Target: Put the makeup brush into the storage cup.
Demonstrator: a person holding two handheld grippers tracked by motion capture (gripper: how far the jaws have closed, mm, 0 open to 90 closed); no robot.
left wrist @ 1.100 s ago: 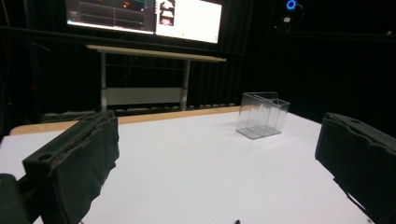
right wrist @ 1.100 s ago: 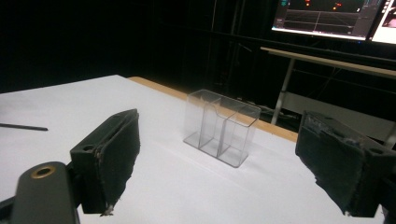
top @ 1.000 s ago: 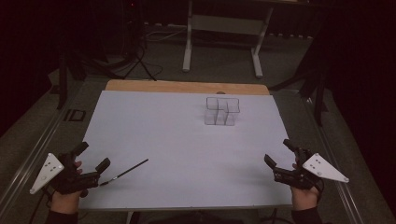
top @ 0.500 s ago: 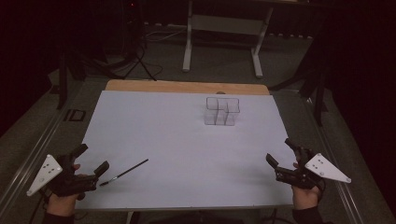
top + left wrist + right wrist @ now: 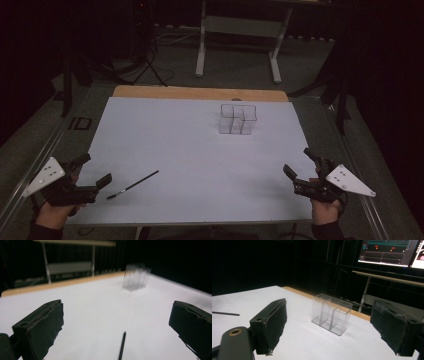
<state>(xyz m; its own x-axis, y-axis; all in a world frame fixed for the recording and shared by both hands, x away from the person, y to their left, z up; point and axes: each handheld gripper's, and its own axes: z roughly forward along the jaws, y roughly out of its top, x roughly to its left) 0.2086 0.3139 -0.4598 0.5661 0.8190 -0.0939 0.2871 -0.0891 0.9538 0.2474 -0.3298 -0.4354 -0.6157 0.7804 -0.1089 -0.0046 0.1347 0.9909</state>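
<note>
Left gripper (image 5: 92, 172) has drifted toward the table's near-left corner; both grippers (right gripper (image 5: 300, 162) included) gape wide, empty; brush (image 5: 132, 184) lies just beside the left one.

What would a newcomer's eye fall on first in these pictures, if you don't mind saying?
Probably the white table, bright against the dark room, with a clear plastic organizer standing upright toward its far right. Next, the thin black brush lying near the front left, just ahead of the open left gripper; the right gripper waits open at the front right.

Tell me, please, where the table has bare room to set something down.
Most of the table is bare: the whole left half beyond the brush, and the middle between brush and clear holder. Nowhere is crowded.
</note>
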